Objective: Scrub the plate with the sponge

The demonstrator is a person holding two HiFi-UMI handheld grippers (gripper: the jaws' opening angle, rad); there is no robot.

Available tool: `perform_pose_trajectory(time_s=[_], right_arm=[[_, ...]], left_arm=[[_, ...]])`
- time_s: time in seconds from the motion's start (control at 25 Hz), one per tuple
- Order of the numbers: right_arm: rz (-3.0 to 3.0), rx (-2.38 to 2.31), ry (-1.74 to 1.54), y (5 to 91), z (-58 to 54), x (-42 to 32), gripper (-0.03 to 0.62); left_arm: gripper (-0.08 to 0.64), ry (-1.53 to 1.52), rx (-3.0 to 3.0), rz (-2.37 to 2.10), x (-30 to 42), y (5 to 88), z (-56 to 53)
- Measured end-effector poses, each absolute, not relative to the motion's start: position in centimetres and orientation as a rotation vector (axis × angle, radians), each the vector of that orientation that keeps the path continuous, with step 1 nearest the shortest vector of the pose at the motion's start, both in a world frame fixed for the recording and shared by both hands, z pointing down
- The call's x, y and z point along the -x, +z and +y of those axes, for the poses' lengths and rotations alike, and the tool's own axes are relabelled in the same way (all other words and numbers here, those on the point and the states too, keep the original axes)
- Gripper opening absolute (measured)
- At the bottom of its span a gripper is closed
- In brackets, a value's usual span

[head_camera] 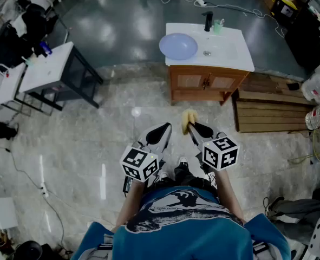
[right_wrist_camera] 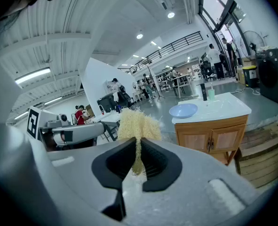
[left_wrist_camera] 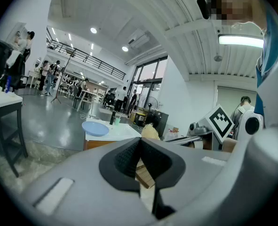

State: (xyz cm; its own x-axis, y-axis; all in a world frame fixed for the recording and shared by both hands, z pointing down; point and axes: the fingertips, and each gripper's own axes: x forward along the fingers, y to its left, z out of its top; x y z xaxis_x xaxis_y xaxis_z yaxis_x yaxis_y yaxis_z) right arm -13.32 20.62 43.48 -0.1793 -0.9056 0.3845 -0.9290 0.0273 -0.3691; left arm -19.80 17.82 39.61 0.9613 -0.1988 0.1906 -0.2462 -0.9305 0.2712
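Fingers [right_wrist_camera: 118, 162]: right gripper [right_wrist_camera: 137, 142] pinches the sponge [right_wrist_camera: 135, 121]; left gripper [left_wrist_camera: 140, 142] closed, empty.
Plate [head_camera: 178, 46]: on the sink cabinet [head_camera: 241, 58], well apart from both grippers.
Approach: close in first; press sponge flat, left gripper steadying the rim.

Two grippers: the left gripper [head_camera: 161, 130] and the right gripper [head_camera: 193, 127]. Each carries one marker cube [head_camera: 139, 163], so two cubes in all. One yellow sponge [head_camera: 188, 118] sits between the right gripper's jaws.

Well ahead of both pairs of jaws stands one washstand [head_camera: 206, 83] with two cupboard doors [head_camera: 189, 81]. On its top are one blue plate [head_camera: 178, 46], one dark bottle [head_camera: 208, 20] and one pale green cup [head_camera: 218, 26].

One slatted wooden pallet [head_camera: 268, 110] lies ahead and right of the right jaws. One white table [head_camera: 46, 66] stands ahead and left of the left jaws.
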Motion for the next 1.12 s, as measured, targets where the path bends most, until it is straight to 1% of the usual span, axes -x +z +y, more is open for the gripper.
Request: perform_pose_trajectory(time_s=[0.48,0.96,1.12], right_arm=[[-2.251,-2.030,0.904,44.0,19.6,11.2,0.029],[-2.283,-1.957,0.952,45.8,18.9,7.3,0.029],[-2.290,-1.940,0.994,46.5,18.8,6.3,0.029]], left_arm=[[0.012,0.240,-2.815,-0.317,17.8,40.1,17.1],[0.012,0.182,-2.816,-0.392,13.9,39.2,16.0],[0.012,0.213,-2.793,-0.412,13.4,39.6,16.4]])
